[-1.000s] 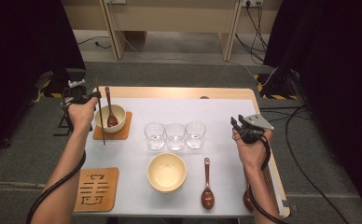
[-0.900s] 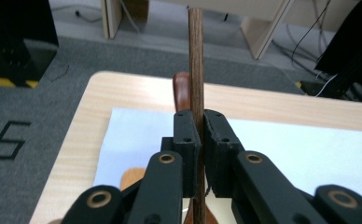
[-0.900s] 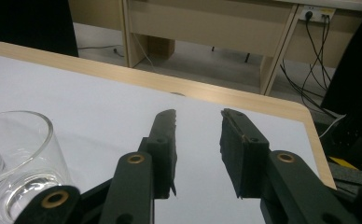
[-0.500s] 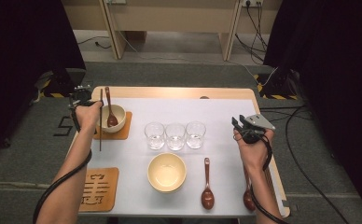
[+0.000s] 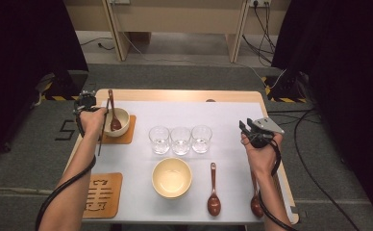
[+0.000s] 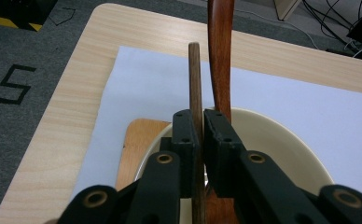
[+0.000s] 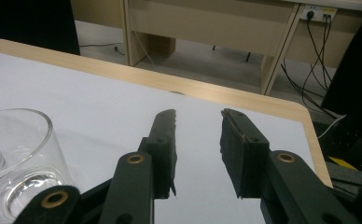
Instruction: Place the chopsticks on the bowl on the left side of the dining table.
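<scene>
My left gripper [image 5: 103, 114] [image 6: 201, 116] hovers over a small cream bowl [image 5: 122, 115] [image 6: 281, 140] on an orange coaster [image 5: 128, 134] at the table's back left. Its jaws are shut on a thin wooden stick [image 5: 100, 142] [image 6: 194, 79] and have just been opening a little, with the stick still between them. A brown wooden spoon [image 5: 113, 120] [image 6: 220, 56] leans in that bowl, right beside the stick. My right gripper [image 5: 246, 128] [image 7: 198, 128] is held above the table's right side, open, with nothing between its fingers.
Three clear glasses [image 5: 180, 140] [image 7: 16, 154] stand in a row mid-table. A larger yellow bowl [image 5: 172, 177] sits in front of them, a brown spoon [image 5: 213, 192] to its right and another spoon [image 5: 255, 203] under my right forearm. A patterned coaster [image 5: 100, 195] lies front left.
My left hand has come down and slightly right with the stick, closer to the small bowl. The right hand has stayed where it was.
</scene>
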Tool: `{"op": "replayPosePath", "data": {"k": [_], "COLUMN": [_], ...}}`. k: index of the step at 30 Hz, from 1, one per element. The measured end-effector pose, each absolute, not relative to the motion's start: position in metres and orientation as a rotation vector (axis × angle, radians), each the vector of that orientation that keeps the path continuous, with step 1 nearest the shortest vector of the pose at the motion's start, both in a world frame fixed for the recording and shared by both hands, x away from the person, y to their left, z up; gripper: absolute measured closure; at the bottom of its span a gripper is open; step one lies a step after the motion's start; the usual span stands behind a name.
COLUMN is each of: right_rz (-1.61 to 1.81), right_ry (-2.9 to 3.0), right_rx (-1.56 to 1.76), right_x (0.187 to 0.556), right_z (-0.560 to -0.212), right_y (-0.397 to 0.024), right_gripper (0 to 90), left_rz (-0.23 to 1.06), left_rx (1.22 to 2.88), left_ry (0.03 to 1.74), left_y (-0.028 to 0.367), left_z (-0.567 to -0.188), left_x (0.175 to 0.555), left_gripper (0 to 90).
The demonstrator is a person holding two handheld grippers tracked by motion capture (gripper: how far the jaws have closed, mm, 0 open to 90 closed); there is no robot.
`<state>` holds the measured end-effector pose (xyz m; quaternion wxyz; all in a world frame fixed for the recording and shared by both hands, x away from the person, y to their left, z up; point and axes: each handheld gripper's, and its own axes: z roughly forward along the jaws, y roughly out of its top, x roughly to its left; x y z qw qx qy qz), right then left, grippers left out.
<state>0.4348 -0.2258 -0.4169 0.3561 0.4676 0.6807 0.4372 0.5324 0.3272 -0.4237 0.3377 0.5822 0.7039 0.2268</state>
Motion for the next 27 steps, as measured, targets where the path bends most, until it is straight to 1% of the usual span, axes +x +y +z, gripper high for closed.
{"op": "replayPosePath", "data": {"k": [4, 11, 15, 17, 27], "right_rz": [1.126, 1.124, 1.119, 1.114, 1.111], "right_ry": [1.76, 1.762, 1.76, 1.76, 1.764], "right_rx": [1.209, 1.217, 1.219, 1.226, 1.226], "right_x": [0.435, 0.435, 0.435, 0.434, 0.435], "right_z": [-0.417, -0.415, -0.414, -0.414, -0.415], "right_y": [-0.226, -0.227, -0.228, -0.229, -0.228], "right_gripper": [65.8, 65.7, 65.8, 65.8, 65.8], "left_rz": [0.599, 0.607, 0.604, 0.603, 0.581], "left_rx": [1.52, 1.551, 1.571, 1.6, 1.65], "left_ry": [1.814, 1.762, 1.74, 1.732, 1.755], "left_y": [0.328, 0.327, 0.329, 0.331, 0.339], "left_z": [-0.421, -0.41, -0.407, -0.408, -0.42], "left_x": [0.531, 0.524, 0.519, 0.517, 0.509], "left_gripper": [77.1, 73.5, 77.5, 83.1, 87.7]}}
